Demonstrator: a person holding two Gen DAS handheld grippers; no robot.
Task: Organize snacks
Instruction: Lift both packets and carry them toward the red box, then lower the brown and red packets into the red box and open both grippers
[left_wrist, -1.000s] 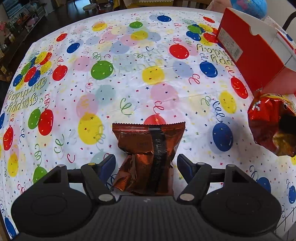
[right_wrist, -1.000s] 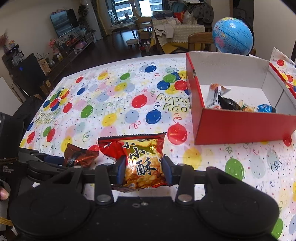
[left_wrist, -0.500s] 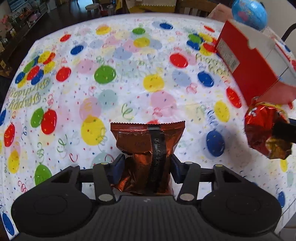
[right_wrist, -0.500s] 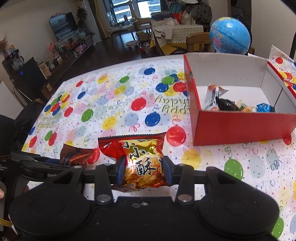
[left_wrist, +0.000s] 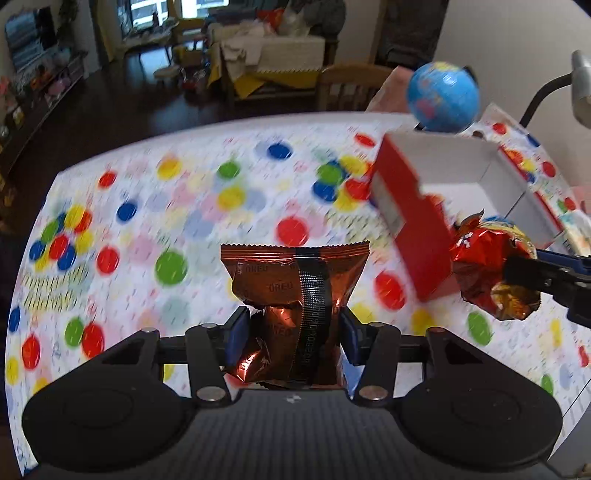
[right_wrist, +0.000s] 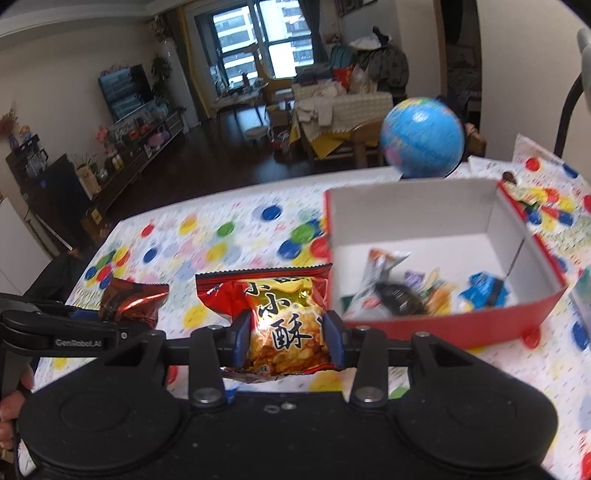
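**Both grippers carry a snack packet above the bench**

The left gripper (left_wrist: 291, 341) pinches a coppery-brown foil snack packet with a black seam strip (left_wrist: 293, 288) by its lower part; the blue pads dent the crinkled foil on both sides, and the packet stands upright, clear of the bench. From the right wrist view the same packet (right_wrist: 129, 301) shows at the far left, off the cloth.

The right gripper (right_wrist: 288, 338) pinches a red and gold crisp packet with large printed characters (right_wrist: 280, 317), its serrated top edge upward. In the left wrist view this packet (left_wrist: 491, 271) hangs at the right, in front of the box.

The bench (right_wrist: 221, 243) wears a white cloth printed with coloured balloons. On it stands an open red cardboard box with a white inside (right_wrist: 517, 321), holding several small wrapped snacks (right_wrist: 399, 295) near its front wall. A blue globe (right_wrist: 423, 138) stands behind the box.
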